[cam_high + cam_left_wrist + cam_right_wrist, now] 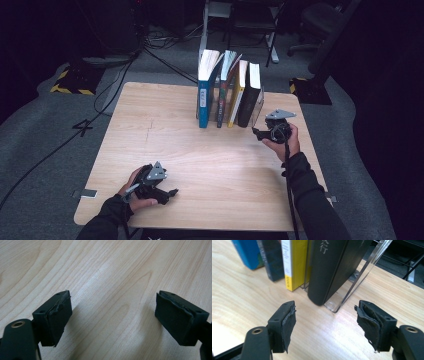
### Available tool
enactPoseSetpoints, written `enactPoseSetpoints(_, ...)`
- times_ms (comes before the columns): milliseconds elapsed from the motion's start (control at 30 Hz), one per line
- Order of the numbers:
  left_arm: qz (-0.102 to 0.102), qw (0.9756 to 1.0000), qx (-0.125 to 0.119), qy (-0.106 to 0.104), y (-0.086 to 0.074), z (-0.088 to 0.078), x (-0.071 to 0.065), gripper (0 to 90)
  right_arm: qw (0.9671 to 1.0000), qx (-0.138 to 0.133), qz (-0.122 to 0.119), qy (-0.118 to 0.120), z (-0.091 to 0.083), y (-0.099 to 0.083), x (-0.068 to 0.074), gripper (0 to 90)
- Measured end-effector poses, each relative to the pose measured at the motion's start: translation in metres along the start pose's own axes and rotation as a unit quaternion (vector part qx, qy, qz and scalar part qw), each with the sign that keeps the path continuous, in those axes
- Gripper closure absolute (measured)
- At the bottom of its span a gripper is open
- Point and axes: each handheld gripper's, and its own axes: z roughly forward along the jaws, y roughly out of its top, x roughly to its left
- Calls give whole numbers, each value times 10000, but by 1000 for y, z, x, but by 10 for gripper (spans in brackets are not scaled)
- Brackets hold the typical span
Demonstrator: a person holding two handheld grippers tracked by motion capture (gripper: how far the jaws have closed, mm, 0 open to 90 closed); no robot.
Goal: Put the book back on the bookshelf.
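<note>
Reaching toward the row of books, we judge that we are at the approach step: our right gripper (261, 133) hangs just in front of the black book (250, 97), jaws spread wide and holding nothing, as the right gripper view confirms with both pads apart and bare table between them. That black book (332, 267) stands at the right end of the row, leaning a little against the yellow book (295, 262), with a clear acrylic bookend (357, 280) touching its far side. Left of the yellow book stand a dark book (223, 90) and a blue book (206, 92).

Our left gripper (167, 192) rests well away from the black book, near the front edge of the table (150, 130), jaws released and empty over plain wood in the left gripper view.

Next, we think, the open jaws must move forward to straddle the black book's spine, squarely, without catching the bookend.

Hard to make out: the spine lettering is cut off at the top of the right gripper view, the bookend's base blurs into reflections, and the dark floor beyond the table hides most detail.
</note>
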Motion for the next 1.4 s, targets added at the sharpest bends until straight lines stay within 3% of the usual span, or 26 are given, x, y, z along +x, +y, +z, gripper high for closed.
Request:
enactPoseSetpoints(367,2,10000,2,4,0,0,0,144,9994,104,-273,169,-21,-8,3,309)
enactPoseSetpoints(833,-1,10000,0,3,0,0,0,144,9977,171,-626,198,-46,-19,9,302)
enactPoseSetpoints(1400,-3,10000,-1,8,0,0,0,144,9949,285,-936,254,-75,-51,18,291)
